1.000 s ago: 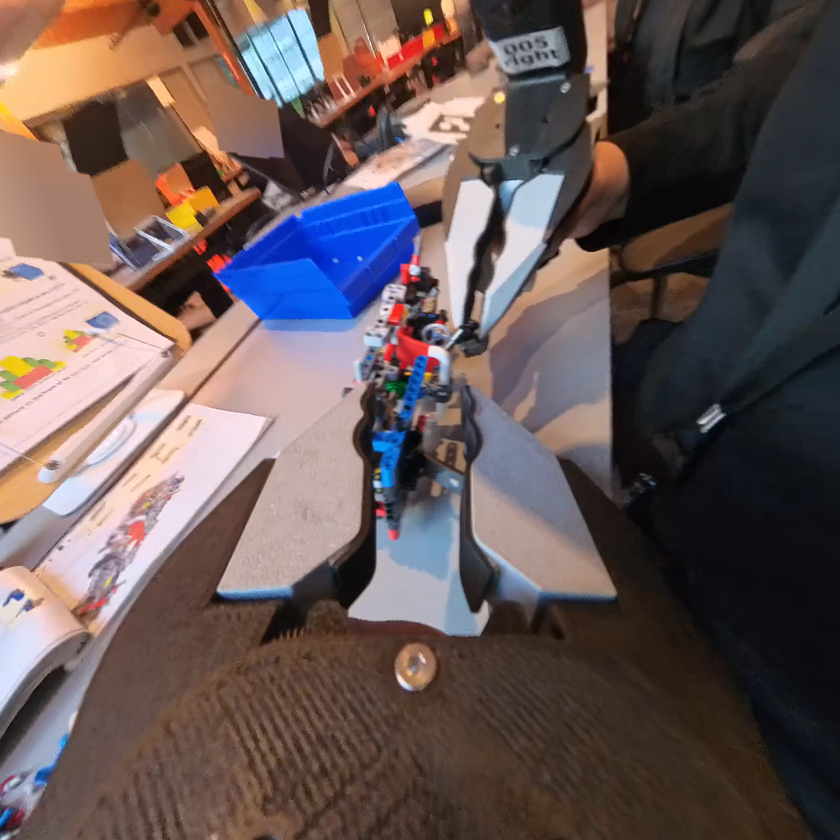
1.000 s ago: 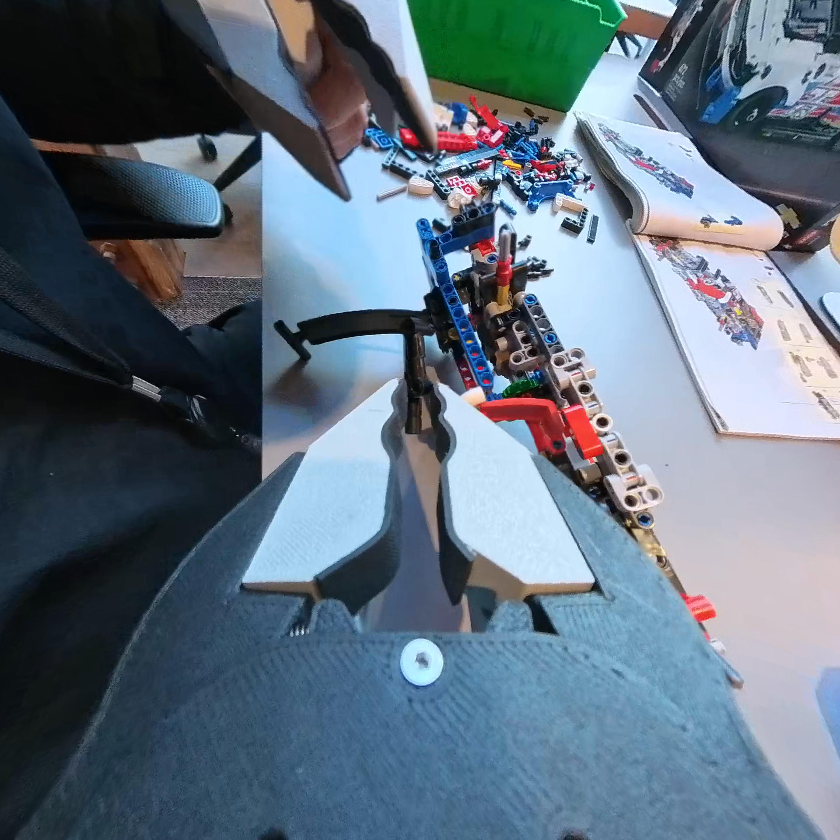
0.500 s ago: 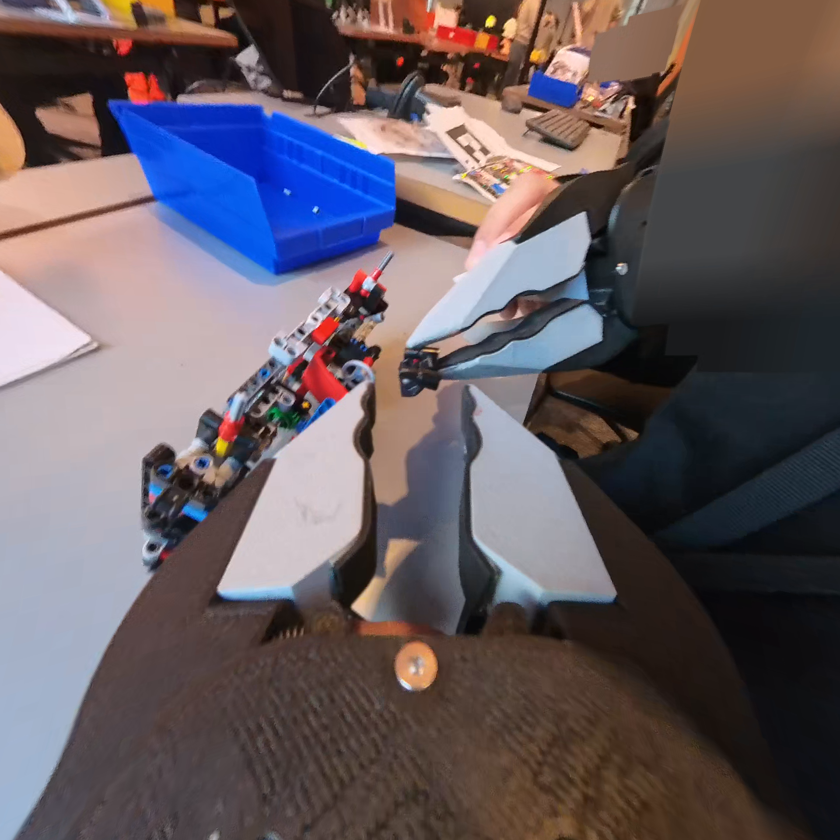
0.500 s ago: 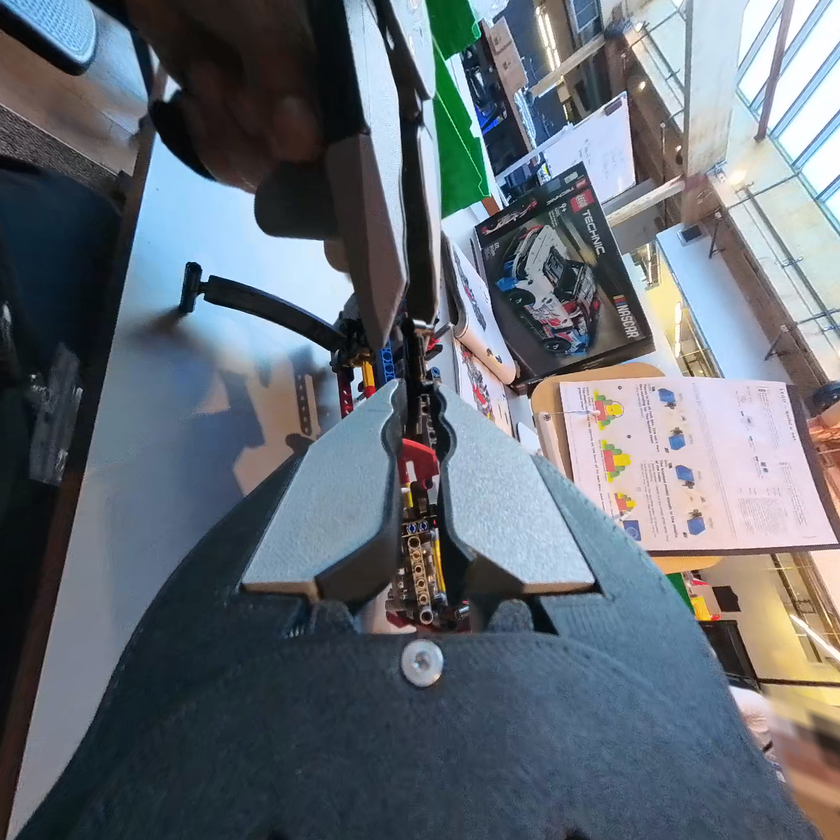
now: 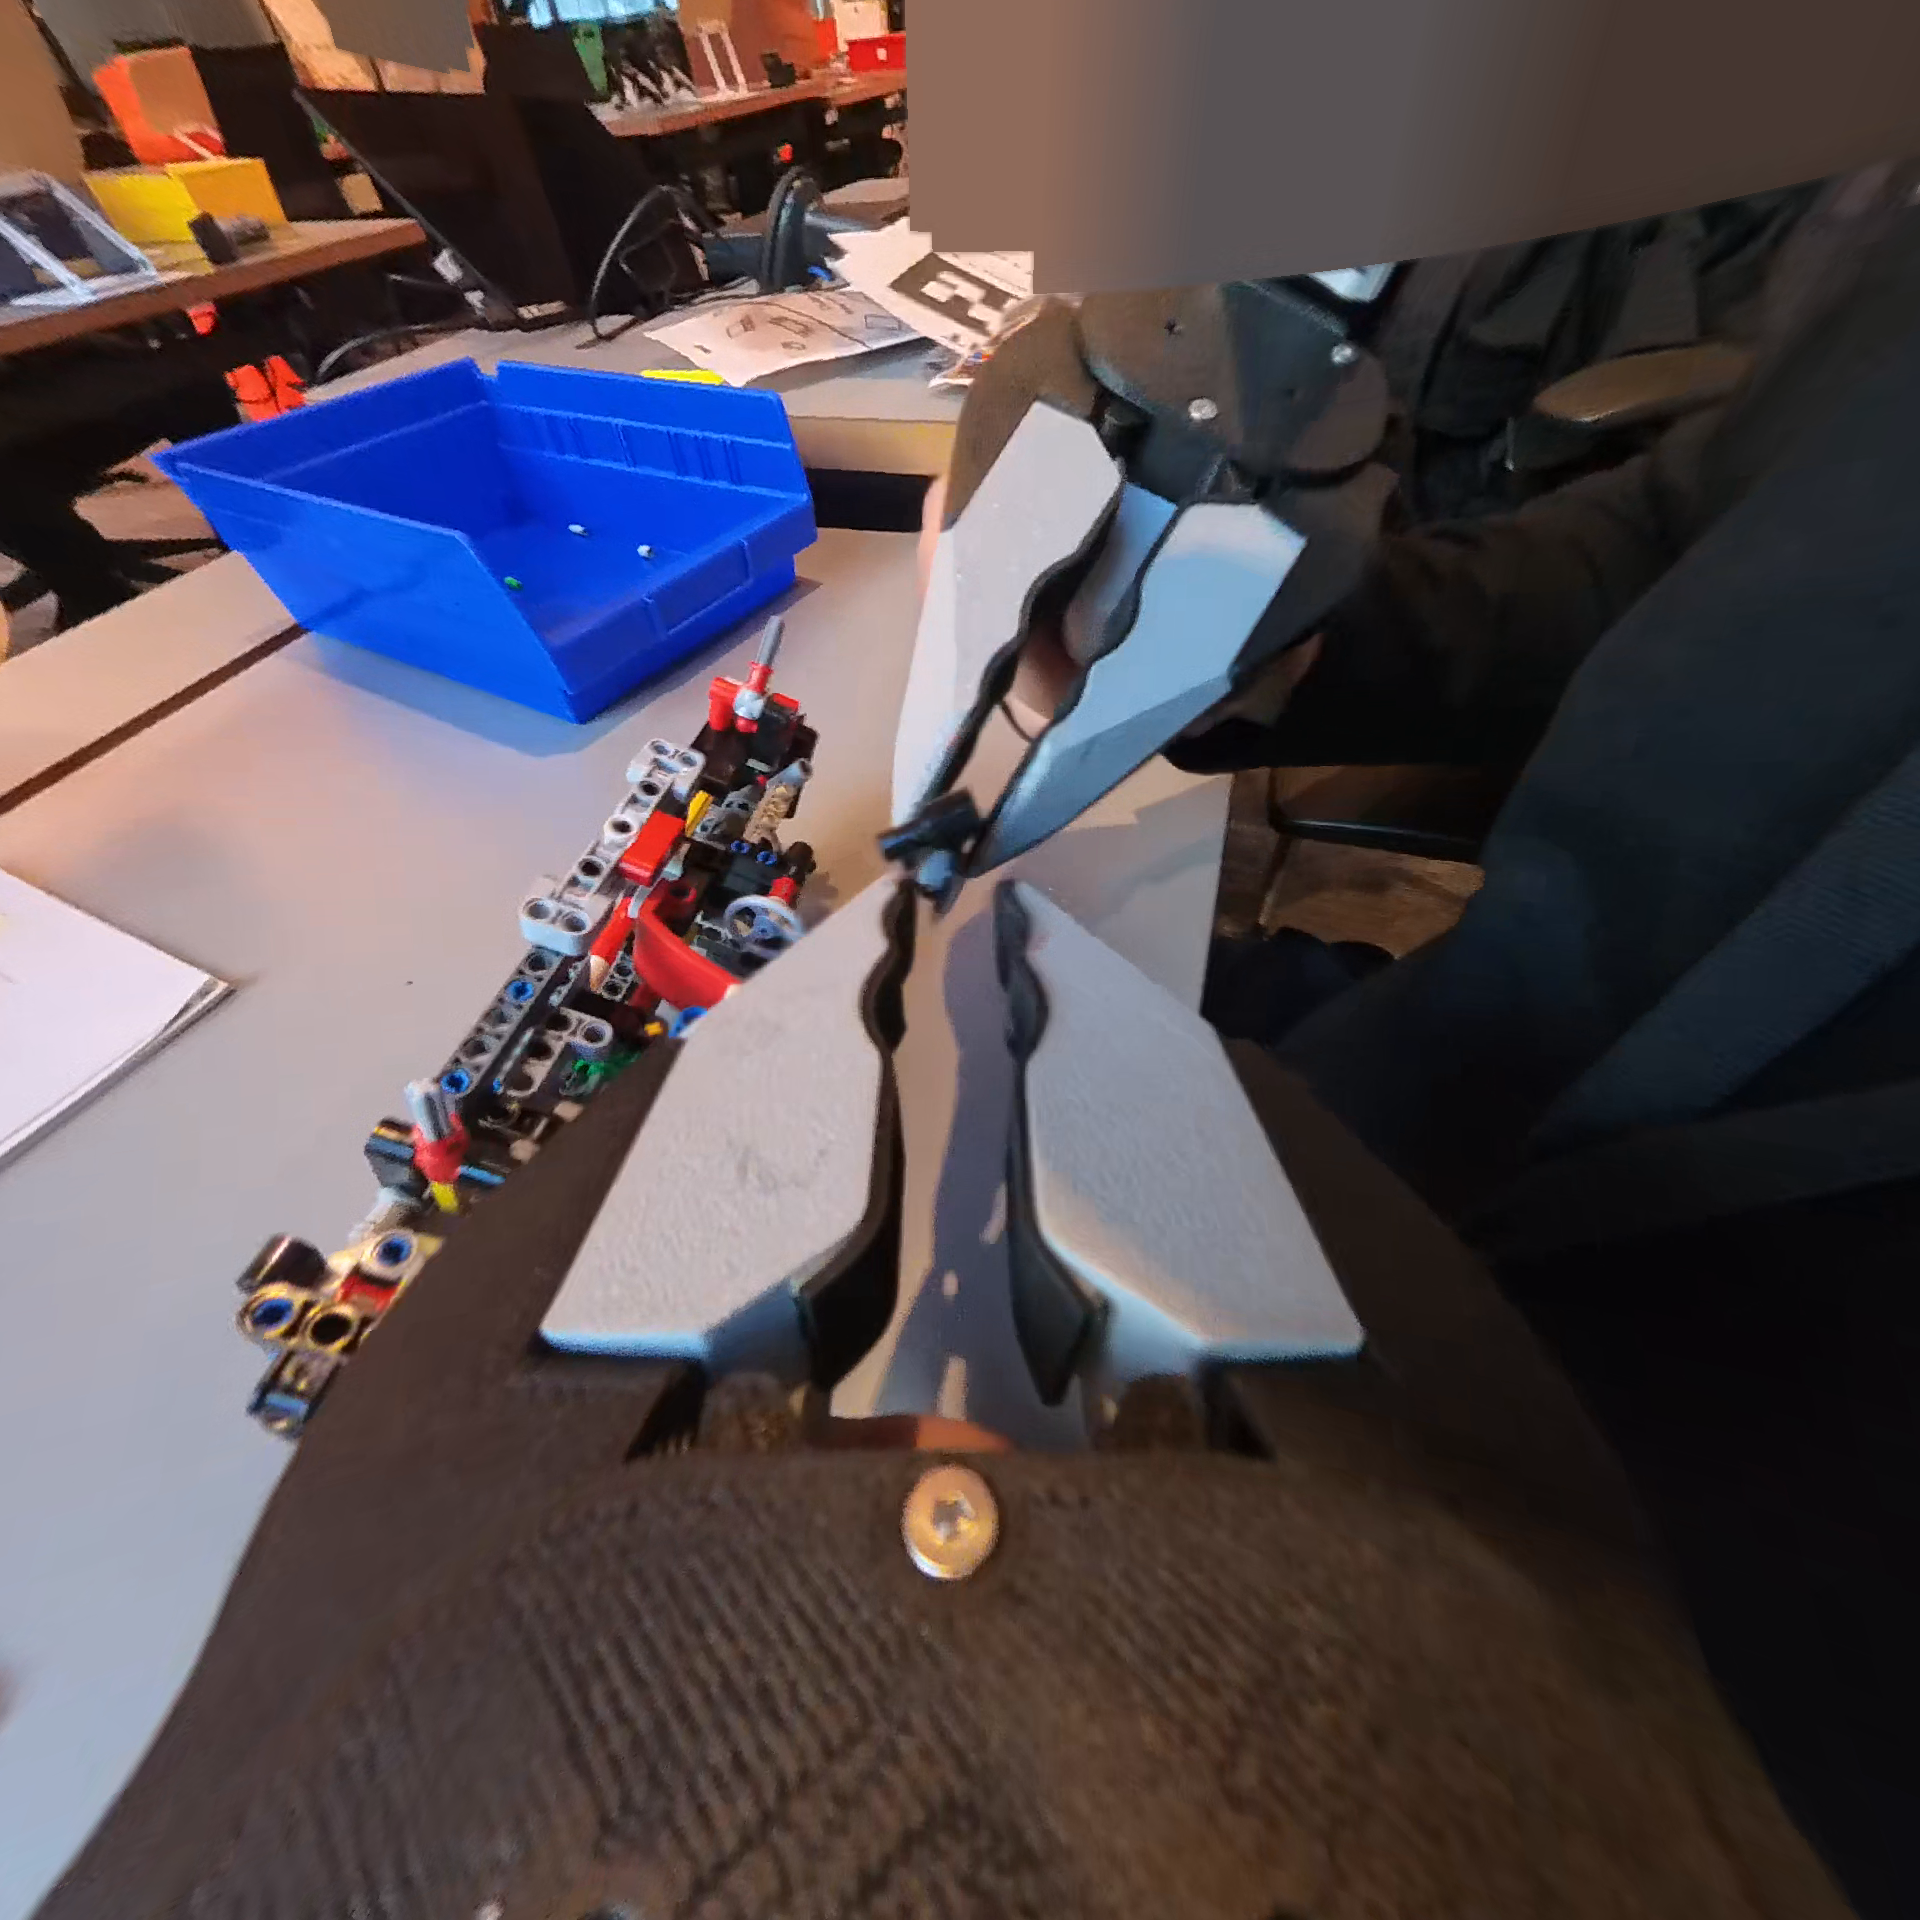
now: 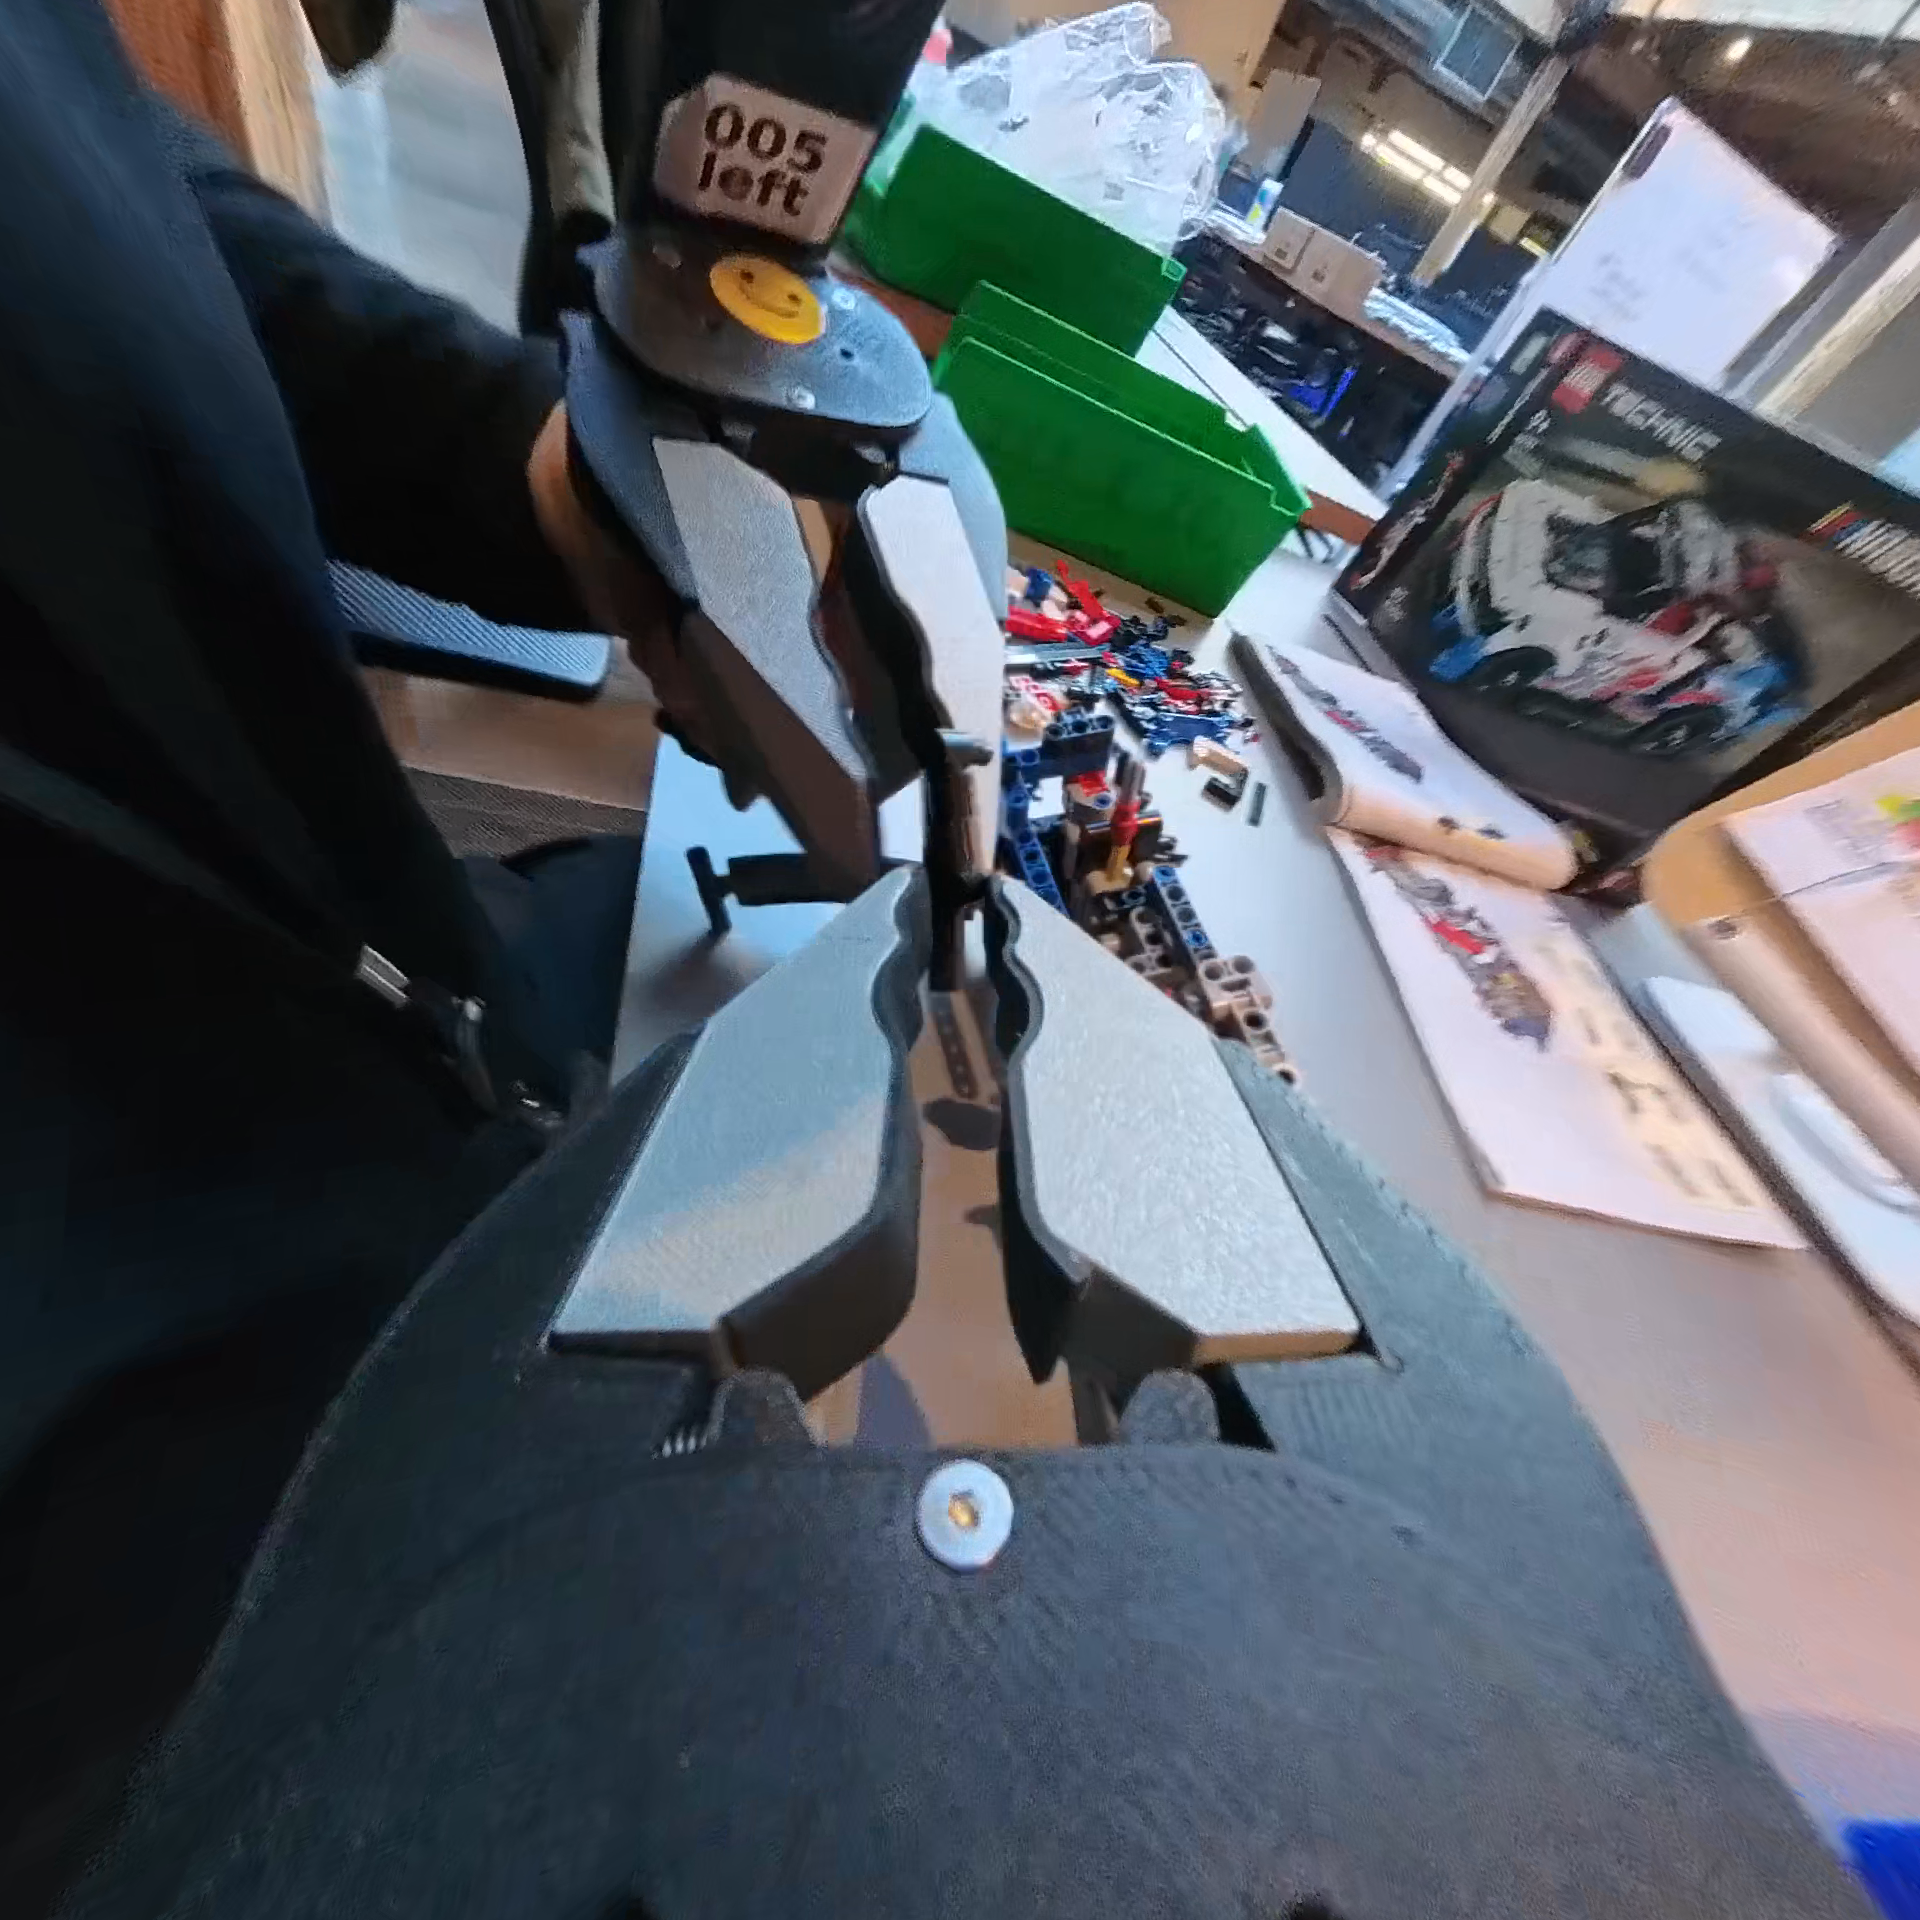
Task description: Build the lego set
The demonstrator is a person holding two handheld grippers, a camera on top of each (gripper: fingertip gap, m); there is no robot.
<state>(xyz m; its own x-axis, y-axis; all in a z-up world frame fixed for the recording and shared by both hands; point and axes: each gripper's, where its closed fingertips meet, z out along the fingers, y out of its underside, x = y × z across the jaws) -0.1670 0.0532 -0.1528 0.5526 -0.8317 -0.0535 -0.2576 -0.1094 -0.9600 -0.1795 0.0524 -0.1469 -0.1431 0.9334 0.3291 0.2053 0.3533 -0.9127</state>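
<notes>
The partly built lego model, a long frame of black, grey, blue and red beams, lies on the grey table left of my left gripper. The left gripper is open and empty. My right gripper comes in from the upper right, shut on a small black piece that reaches the left gripper's tips. In the right wrist view my right gripper holds the thin black piece upright. The left gripper hangs just beyond it with its jaws apart. The model lies behind.
A blue bin stands behind the model. Green bins, a pile of loose pieces, an open instruction booklet and the set's box lie to the right. A black curved piece lies near the table's edge. Both grippers' tips are close together, under 4 cm apart.
The left gripper has come off the model, which now lies on the table to its left. The right gripper has carried the black piece up to the left gripper's tips.
</notes>
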